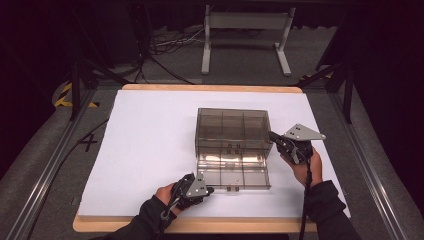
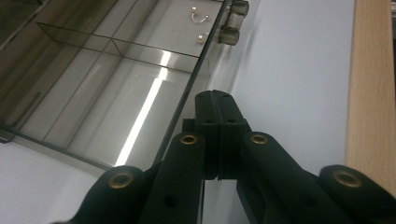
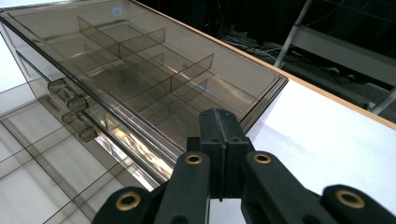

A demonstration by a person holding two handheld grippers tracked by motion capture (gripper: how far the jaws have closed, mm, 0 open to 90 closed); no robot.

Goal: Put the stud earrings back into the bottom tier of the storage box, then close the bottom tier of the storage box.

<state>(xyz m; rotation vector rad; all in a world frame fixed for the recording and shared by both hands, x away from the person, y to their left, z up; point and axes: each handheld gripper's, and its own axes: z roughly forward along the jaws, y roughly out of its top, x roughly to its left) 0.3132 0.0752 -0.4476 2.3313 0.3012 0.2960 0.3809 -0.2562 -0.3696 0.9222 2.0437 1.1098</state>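
High view shows both tongs flanking the smoky box (image 1: 232,131); gripper views show each pressed together, empty.

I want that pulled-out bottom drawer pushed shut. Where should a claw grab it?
Take the paired knobs on the drawer front, coming from the person's side. They jut out from a flat, smooth wall, giving the only graspable feature. The left claw sits shut beside that front's left corner.
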